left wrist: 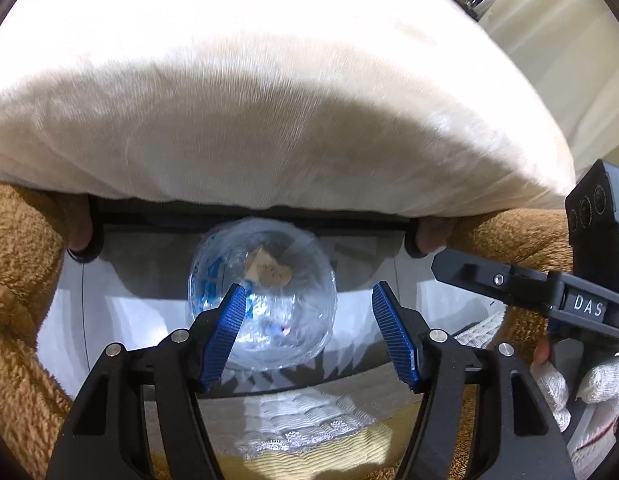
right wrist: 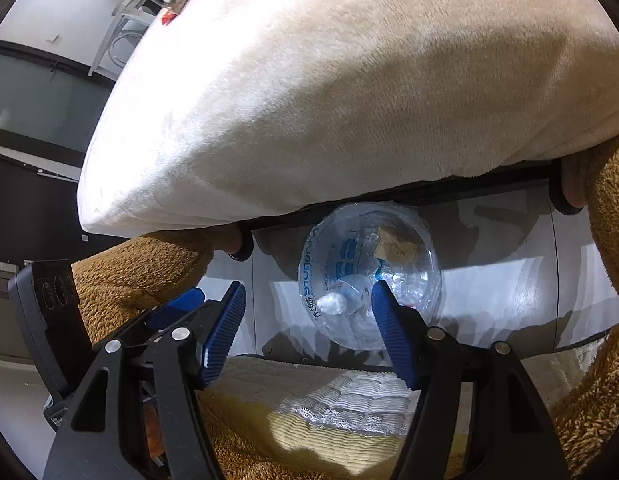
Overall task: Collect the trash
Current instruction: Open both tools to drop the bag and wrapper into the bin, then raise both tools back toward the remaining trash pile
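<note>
A clear plastic bottle [left wrist: 265, 292] with blue print lies on the shiny floor under a cream cushion, its cap end toward me; a tan paper scrap [left wrist: 269, 270] shows inside or behind it. It also shows in the right wrist view [right wrist: 369, 276]. My left gripper [left wrist: 309, 332] is open, its blue pads either side of the bottle, the left pad overlapping it. My right gripper [right wrist: 309, 332] is open, left of the bottle, its right pad in front of it. The right gripper's body [left wrist: 549, 288] shows at the right of the left view.
A big cream cushion [left wrist: 269, 100] hangs over the bottle, resting on a dark frame [left wrist: 249, 220]. Brown fuzzy fabric [left wrist: 21, 280] flanks both sides. A yellow and white quilted mat [right wrist: 329, 412] lies below the grippers. A white gloved hand [left wrist: 581, 380] is at right.
</note>
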`<state>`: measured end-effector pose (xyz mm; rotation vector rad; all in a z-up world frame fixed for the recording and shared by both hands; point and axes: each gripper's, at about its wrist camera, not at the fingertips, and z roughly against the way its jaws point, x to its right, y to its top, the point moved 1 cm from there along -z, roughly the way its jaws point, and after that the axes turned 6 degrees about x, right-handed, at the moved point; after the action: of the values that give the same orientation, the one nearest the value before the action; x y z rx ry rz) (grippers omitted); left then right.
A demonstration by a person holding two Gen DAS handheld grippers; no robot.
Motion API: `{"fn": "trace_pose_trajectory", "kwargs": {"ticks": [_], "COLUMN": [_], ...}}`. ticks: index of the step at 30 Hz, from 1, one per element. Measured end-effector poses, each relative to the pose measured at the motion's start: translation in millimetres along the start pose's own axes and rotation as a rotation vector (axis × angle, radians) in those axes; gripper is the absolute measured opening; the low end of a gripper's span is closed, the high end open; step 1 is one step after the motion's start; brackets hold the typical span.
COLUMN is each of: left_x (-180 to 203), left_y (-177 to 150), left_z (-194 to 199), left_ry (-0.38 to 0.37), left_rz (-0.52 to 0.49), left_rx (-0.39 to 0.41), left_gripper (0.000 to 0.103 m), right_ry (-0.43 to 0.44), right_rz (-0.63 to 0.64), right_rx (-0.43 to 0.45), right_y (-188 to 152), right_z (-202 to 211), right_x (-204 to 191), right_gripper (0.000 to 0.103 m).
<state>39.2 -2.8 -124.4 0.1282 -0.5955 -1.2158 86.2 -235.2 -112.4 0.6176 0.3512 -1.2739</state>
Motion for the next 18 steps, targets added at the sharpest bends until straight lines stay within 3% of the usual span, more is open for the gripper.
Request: {"fn": "trace_pose_trajectory", "kwargs": {"ticks": [11,18], "left_x": [-2.5,5.0], "left_y": [24.6,55.7], "left_z": [56.6,84.2], "left_ry": [-0.072,-0.067], "left_rz": [-0.052,-0.158], "left_rx": [0.219,0.336], "left_gripper": [0.064,0.065], "right_ry": [0.067,0.062], "right_rz": [0.224,0.433], "right_rx": [0.201,0.391], "right_y": [11.7,33.2], "right_z": [54.6,90.7], "right_x": [-32.4,-62.3], "right_gripper": [0.065,0.065]}}
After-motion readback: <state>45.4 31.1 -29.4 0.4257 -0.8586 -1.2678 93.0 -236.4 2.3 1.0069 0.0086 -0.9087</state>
